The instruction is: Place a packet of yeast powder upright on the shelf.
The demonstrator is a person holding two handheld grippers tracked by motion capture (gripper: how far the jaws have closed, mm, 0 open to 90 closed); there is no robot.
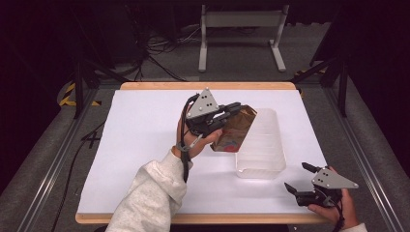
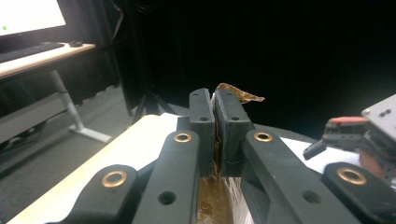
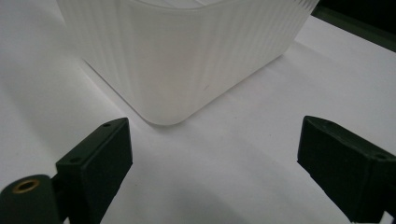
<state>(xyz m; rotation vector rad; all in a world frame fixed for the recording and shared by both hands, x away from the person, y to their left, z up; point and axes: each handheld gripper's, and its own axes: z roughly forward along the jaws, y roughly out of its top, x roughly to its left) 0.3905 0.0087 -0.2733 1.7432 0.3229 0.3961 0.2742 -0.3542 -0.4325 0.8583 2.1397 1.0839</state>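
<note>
Nearest the person, at the front right corner of the table (image 1: 145, 121), the right gripper (image 1: 299, 178) sits low over the white surface with its jaws spread wide and nothing between them. In the right gripper view the two black pads (image 3: 100, 154) stand far apart, and the rounded corner of the translucent ribbed container (image 3: 182, 60) lies just beyond them, not touching either pad.

A little farther in, the left forearm in a pale fleece sleeve (image 1: 147, 195) reaches up from the bottom edge of the high view. Its hand (image 1: 193, 140) carries the left gripper (image 1: 231, 110) above the middle of the table, jaws pointing toward the right. Those jaws are clamped on the upper edge of a brown paper bag (image 1: 234, 130), which hangs tilted below and to the right of them. In the left gripper view the pads are pressed almost together, with a crumpled brown strip of the bag (image 2: 236, 93) sticking out past the tips and more of it visible low between the arms.

The bag is just beside the container's (image 1: 263, 145) left wall and seems to overlap its rim; whether the two actually touch is hard to judge from above.

Beyond the table stand a grey floor and a white stand's legs (image 1: 241, 34) against a dark backdrop.
</note>
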